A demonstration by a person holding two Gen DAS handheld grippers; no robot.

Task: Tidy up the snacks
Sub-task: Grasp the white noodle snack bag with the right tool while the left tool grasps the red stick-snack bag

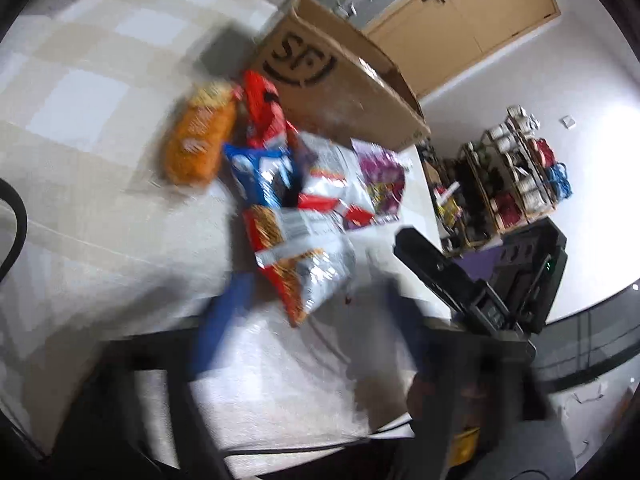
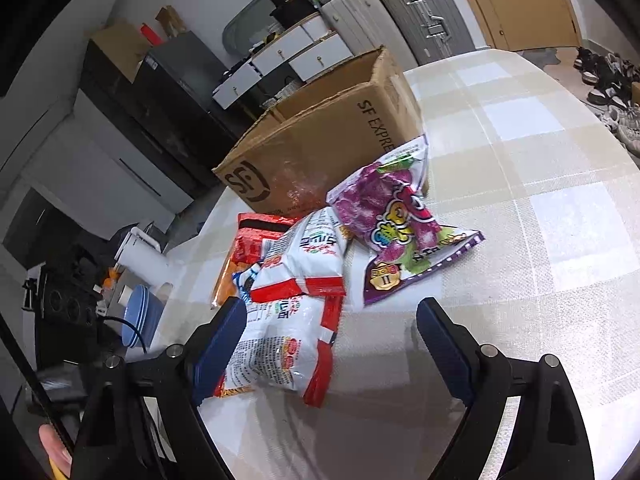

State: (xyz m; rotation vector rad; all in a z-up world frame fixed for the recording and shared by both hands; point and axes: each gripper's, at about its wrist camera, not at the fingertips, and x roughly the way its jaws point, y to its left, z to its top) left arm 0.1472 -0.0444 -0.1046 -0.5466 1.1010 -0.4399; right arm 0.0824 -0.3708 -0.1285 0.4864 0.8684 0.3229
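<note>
A pile of snack bags lies on the checked tablecloth [image 2: 540, 200] in front of an open cardboard box [image 2: 320, 136] [image 1: 340, 80]. The left wrist view is blurred; it shows an orange bag [image 1: 200, 136], a red bag [image 1: 264, 112], a blue bag [image 1: 260, 176], a purple candy bag [image 1: 380, 172] [image 2: 396, 220] and white-and-red bags. My left gripper [image 1: 316, 320] is open just short of the nearest white-and-red bag [image 1: 308, 264]. My right gripper [image 2: 332, 320] is open too, and that bag [image 2: 288, 344] lies between its fingers, against the left finger [image 2: 224, 336].
The table's edge runs close on the left of the right wrist view, with stacked blue bowls [image 2: 140, 316] below it. Suitcases [image 2: 420, 16] and white drawers [image 2: 288, 56] stand behind the box. A rack of spools [image 1: 516, 172] stands on the floor; shoes [image 2: 612, 92] lie at the far right.
</note>
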